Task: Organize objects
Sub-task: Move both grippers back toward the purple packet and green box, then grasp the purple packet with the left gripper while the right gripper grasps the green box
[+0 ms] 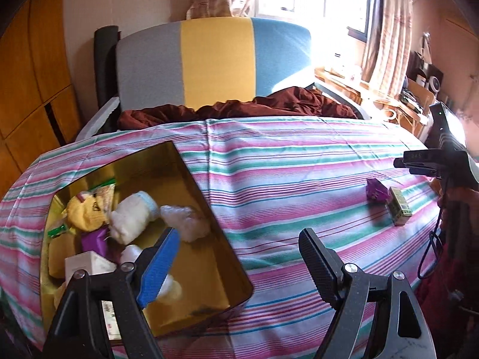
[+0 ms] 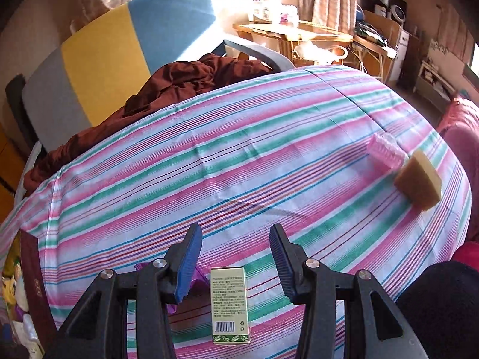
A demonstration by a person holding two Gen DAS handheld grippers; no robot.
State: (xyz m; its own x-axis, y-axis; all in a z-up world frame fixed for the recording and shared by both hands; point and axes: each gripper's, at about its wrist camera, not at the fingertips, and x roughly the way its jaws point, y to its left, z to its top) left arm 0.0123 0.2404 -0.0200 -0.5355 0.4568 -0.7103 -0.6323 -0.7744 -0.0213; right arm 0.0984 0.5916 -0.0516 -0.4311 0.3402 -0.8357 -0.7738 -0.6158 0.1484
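Both of your grippers are spread wide and empty: your right gripper (image 2: 235,257) sits over the green box (image 2: 230,305) by the striped sheet's (image 2: 239,155) near edge. Your left gripper (image 1: 239,264) hangs beside the gold tin (image 1: 223,240), near the left edge.

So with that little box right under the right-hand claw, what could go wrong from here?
The right gripper is open over the green carton, and a purple packet lies close beside it by one finger; closing might catch both or push the carton askew. The striped cloth is soft and creased, so it may bunch under the fingers. The gold box already holds a heap of things at one end, so a careless drop could land on the pile and roll.
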